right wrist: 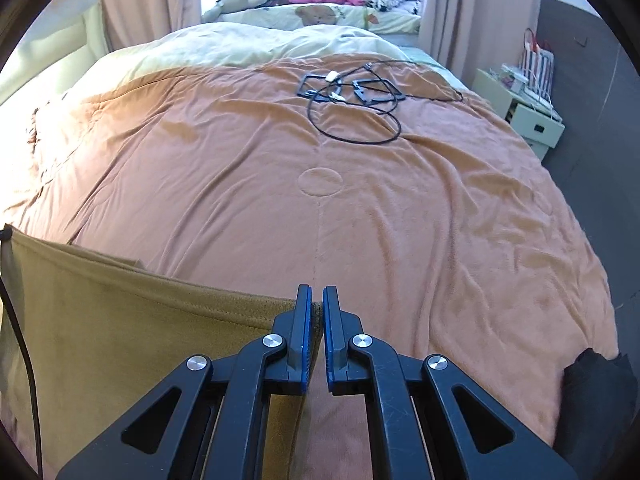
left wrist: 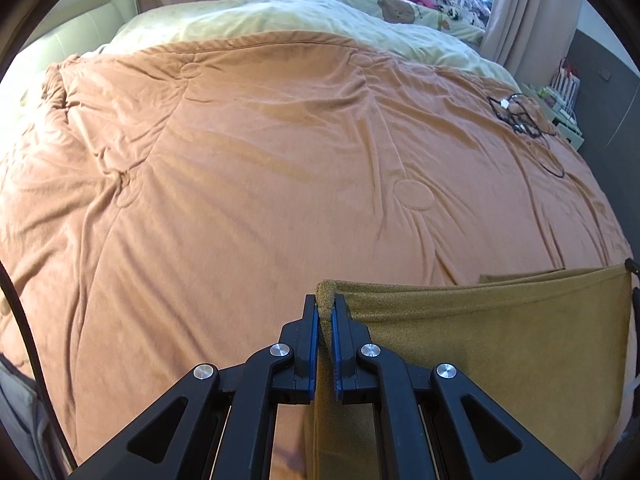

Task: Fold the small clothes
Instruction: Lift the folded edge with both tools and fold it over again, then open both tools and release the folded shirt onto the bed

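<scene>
Both tongs, the left tongs (left wrist: 326,310) and right tongs (right wrist: 317,306), are clamped on opposite top corners of a mustard-brown garment (left wrist: 480,340), stretching its edge taut at lower frame above the orange quilt (left wrist: 260,160), apparently readying a fold.

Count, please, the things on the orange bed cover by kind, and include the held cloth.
Mustard-brown cloth, held by the left tongs and the right tongs: 1
Black flat frames: 2
Black cable tangle: 1
Total: 4
</scene>
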`<control>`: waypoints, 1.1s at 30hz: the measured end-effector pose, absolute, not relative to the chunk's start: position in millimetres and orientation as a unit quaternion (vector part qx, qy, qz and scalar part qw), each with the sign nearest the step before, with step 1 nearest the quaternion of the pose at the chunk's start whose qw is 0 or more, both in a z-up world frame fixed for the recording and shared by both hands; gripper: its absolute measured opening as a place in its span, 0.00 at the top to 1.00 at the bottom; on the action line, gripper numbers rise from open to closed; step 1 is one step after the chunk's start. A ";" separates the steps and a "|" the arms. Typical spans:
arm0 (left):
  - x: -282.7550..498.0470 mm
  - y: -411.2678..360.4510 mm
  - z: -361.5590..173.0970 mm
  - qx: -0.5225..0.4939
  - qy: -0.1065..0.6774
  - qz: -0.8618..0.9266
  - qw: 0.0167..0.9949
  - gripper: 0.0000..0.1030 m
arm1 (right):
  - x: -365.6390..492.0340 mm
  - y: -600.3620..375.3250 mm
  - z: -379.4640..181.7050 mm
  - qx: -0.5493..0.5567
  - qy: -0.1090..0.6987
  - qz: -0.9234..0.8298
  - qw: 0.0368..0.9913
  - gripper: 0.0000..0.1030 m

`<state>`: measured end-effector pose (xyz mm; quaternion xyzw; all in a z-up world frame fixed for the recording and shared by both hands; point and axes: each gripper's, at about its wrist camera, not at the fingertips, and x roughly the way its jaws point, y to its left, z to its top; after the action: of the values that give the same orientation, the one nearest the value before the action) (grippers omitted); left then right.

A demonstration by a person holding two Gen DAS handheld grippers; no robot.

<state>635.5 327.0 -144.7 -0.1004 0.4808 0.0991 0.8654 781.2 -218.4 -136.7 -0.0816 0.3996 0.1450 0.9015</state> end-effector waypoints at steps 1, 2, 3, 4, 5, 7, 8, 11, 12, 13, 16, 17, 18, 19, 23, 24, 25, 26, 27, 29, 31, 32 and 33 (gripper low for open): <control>640.5 327.4 -147.4 -0.099 0.483 0.101 0.864 0.94 | 785.1 -217.5 -139.0 -0.078 0.403 0.145 0.901 0.98; 645.6 327.8 -150.7 -0.097 0.485 0.105 0.863 0.94 | 790.1 -216.0 -143.1 -0.075 0.407 0.142 0.899 0.98; 651.2 328.5 -154.8 -0.096 0.487 0.110 0.861 0.94 | 795.9 -214.4 -144.3 -0.075 0.410 0.140 0.898 0.98; 655.6 329.6 -158.1 -0.096 0.488 0.113 0.860 0.94 | 801.0 -212.4 -147.8 -0.074 0.412 0.136 0.898 0.98; 660.1 330.8 -161.9 -0.097 0.489 0.117 0.859 0.94 | 806.0 -210.6 -150.5 -0.073 0.414 0.135 0.897 0.98; 669.3 333.0 -172.9 -0.101 0.494 0.122 0.855 0.94 | 815.2 -208.1 -155.3 -0.069 0.418 0.133 0.896 0.98; 672.0 333.7 -177.0 -0.103 0.498 0.123 0.852 0.94 | 819.2 -206.5 -158.3 -0.066 0.419 0.133 0.896 0.98; 677.4 334.4 -189.6 -0.102 0.517 0.140 0.838 0.90 | 829.2 -203.9 -164.1 -0.062 0.424 0.108 0.897 0.96; 674.3 333.8 -188.5 -0.102 0.515 0.144 0.838 0.90 | 830.4 -204.5 -164.2 -0.062 0.424 0.086 0.899 0.96; 672.7 334.0 -186.4 -0.106 0.513 0.142 0.840 0.87 | 828.7 -207.2 -162.2 -0.053 0.421 0.081 0.902 0.96; 658.8 331.4 -173.4 -0.116 0.502 0.134 0.846 0.68 | 819.5 -209.6 -155.3 -0.036 0.420 0.089 0.903 0.59; 656.1 329.3 -170.0 -0.113 0.499 0.132 0.849 0.64 | 813.5 -211.0 -152.2 -0.029 0.418 0.093 0.903 0.48; 650.2 326.6 -164.6 -0.111 0.494 0.128 0.853 0.59 | 805.3 -212.7 -148.3 -0.024 0.411 0.098 0.906 0.41; 643.6 323.5 -159.2 -0.110 0.490 0.122 0.856 0.59 | 797.0 -213.2 -145.2 -0.022 0.405 0.103 0.908 0.41; 624.8 311.3 -150.1 -0.106 0.488 0.099 0.860 0.59 | 765.6 -212.7 -139.2 -0.018 0.402 0.126 0.907 0.41; 619.7 306.9 -150.0 -0.102 0.491 0.094 0.860 0.59 | 759.1 -213.4 -138.8 -0.020 0.405 0.132 0.904 0.41; 616.6 303.3 -151.0 -0.100 0.495 0.090 0.859 0.59 | 750.1 -211.6 -139.6 -0.024 0.409 0.136 0.902 0.41; 612.6 299.1 -152.6 -0.099 0.499 0.085 0.857 0.59 | 744.5 -209.1 -140.3 -0.029 0.411 0.138 0.901 0.41; 609.3 294.6 -155.0 -0.099 0.504 0.078 0.854 0.59 | 737.5 -205.4 -140.8 -0.033 0.414 0.143 0.898 0.41; 605.7 285.2 -160.9 -0.090 0.517 0.071 0.848 0.59 | 727.3 -196.9 -142.0 -0.040 0.422 0.165 0.891 0.41; 603.9 276.6 -169.5 -0.076 0.534 0.065 0.840 0.59 | 718.9 -187.5 -144.7 -0.050 0.438 0.177 0.880 0.41; 602.9 273.2 -175.6 -0.072 0.542 0.061 0.835 0.59 | 716.0 -184.0 -145.9 -0.053 0.444 0.181 0.876 0.41; 602.6 271.7 -181.0 -0.073 0.549 0.055 0.831 0.59 | 715.0 -180.6 -147.5 -0.057 0.451 0.187 0.871 0.41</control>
<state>602.6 271.7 -180.9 -0.0728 0.5490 0.0550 0.8308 715.0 -180.6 -147.5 -0.0573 0.4515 0.1867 0.8707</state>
